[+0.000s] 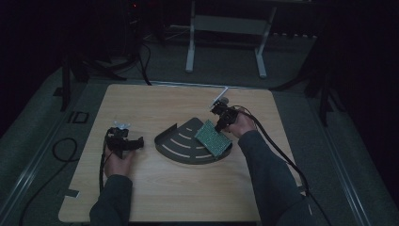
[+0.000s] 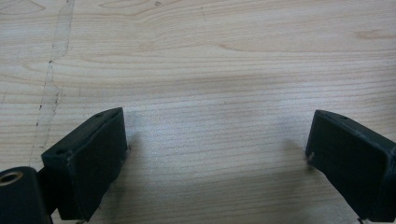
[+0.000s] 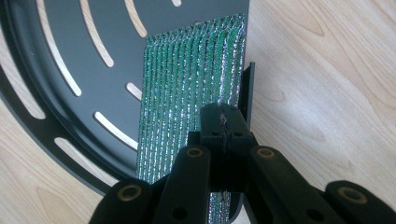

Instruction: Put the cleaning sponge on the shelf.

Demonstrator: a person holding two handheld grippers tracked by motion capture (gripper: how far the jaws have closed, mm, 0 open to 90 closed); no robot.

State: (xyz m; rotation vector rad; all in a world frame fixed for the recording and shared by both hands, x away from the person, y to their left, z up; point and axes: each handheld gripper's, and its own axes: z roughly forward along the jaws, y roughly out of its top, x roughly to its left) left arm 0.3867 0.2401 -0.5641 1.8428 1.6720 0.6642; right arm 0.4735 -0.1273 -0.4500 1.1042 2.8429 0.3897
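Right gripper view: green board (image 3: pixel 187 88) seemingly tilted, lengthwise away from tool (image 3: pixel 223 122).

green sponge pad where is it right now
In the high view the green sponge pad leans on the right side of the dark slotted tray, pinched by the right gripper.

A pale wooden table (image 1: pixel 188 197) stands on grey floor (image 1: pixel 357 155); white-legged frame (image 1: pixel 190 47) behind (dimly lit).

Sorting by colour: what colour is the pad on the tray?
Green with glittery silver ridges; the pad shows best in the right gripper view.
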